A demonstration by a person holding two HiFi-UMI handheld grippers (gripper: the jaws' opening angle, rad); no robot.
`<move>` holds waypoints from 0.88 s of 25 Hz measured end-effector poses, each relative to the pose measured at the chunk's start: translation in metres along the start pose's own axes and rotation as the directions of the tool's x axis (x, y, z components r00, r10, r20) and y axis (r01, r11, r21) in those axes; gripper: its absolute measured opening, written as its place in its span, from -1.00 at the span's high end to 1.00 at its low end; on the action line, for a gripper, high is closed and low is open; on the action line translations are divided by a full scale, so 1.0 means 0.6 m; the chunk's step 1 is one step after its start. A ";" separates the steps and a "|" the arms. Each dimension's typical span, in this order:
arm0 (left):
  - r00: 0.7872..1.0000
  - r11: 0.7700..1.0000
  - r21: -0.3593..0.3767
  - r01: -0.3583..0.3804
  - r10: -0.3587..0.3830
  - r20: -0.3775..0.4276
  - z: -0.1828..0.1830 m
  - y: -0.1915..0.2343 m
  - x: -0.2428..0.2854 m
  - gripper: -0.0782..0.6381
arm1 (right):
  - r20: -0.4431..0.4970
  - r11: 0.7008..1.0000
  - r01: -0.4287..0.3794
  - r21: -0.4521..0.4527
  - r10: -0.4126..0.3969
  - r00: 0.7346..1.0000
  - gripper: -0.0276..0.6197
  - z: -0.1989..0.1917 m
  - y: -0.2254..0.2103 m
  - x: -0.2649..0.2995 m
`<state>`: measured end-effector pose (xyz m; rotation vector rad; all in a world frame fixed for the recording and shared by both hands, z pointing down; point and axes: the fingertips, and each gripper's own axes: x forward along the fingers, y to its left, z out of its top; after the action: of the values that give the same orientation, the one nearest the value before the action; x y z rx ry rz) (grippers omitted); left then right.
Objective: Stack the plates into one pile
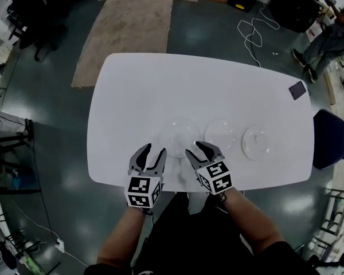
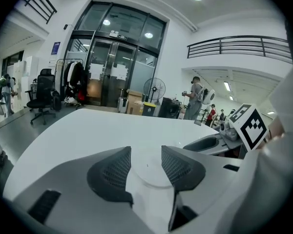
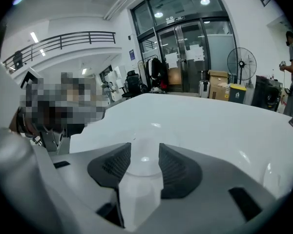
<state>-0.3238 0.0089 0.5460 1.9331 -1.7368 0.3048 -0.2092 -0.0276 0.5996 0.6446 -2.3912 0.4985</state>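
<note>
The white tabletop (image 1: 132, 96) carries three clear plates in a row along its near edge, none touching: the left plate (image 1: 179, 135), the middle plate (image 1: 221, 132) and the right plate (image 1: 258, 141), which lies nearest the right edge. Our left gripper (image 1: 154, 150) and right gripper (image 1: 196, 149) hang at the near edge by the left plate's rim, both with jaws apart and clamped on nothing. We judge the first pick-up is due. The plates look slick and hard to see, so we should take a rim squarely, lift level, and set it centred on its neighbour.
</note>
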 end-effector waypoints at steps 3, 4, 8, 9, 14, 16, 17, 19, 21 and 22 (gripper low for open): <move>1.000 1.000 -0.006 -0.004 0.004 -0.013 -0.009 0.003 0.002 0.23 | -0.026 1.000 0.003 0.000 -0.003 1.000 0.32 -0.019 -0.002 0.011; 1.000 1.000 -0.009 -0.004 0.004 -0.018 -0.012 0.004 0.003 0.23 | -0.032 1.000 0.004 -0.001 -0.004 0.999 0.32 -0.024 -0.003 0.014; 0.999 1.000 -0.020 -0.005 0.004 -0.034 -0.023 0.005 0.009 0.23 | -0.051 1.000 0.011 -0.006 -0.011 0.999 0.33 -0.039 -0.008 0.023; 0.999 1.000 -0.023 -0.005 0.004 -0.038 -0.026 0.005 0.011 0.23 | -0.057 1.000 0.013 -0.009 -0.013 0.998 0.33 -0.042 -0.009 0.025; 0.998 1.000 -0.027 -0.005 0.004 -0.055 -0.035 0.009 0.019 0.23 | -0.079 0.998 0.031 -0.051 -0.035 0.996 0.36 -0.051 -0.012 0.032; 0.998 0.999 -0.032 -0.007 0.005 -0.063 -0.040 0.012 0.024 0.23 | -0.084 0.997 0.037 -0.066 -0.043 0.996 0.37 -0.050 -0.010 0.032; 0.998 0.999 -0.036 -0.008 0.006 -0.067 -0.043 0.014 0.026 0.23 | -0.086 0.997 0.040 -0.070 -0.046 0.995 0.37 -0.049 -0.009 0.033; 0.997 0.999 -0.045 -0.009 0.006 -0.075 -0.047 0.016 0.029 0.23 | -0.089 0.996 0.047 -0.078 -0.054 0.995 0.37 -0.051 -0.008 0.034; 0.996 0.998 -0.056 -0.008 0.004 -0.085 -0.053 0.019 0.032 0.23 | -0.092 0.995 0.054 -0.082 -0.062 0.994 0.37 -0.053 -0.007 0.036; 0.996 0.998 -0.063 -0.007 0.001 -0.090 -0.055 0.020 0.033 0.23 | -0.092 0.995 0.057 -0.080 -0.064 0.994 0.37 -0.053 -0.006 0.036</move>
<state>-0.3266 0.0087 0.5863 1.8423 -1.6727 0.3296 -0.2079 -0.0222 0.6380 0.6428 -2.2831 0.3999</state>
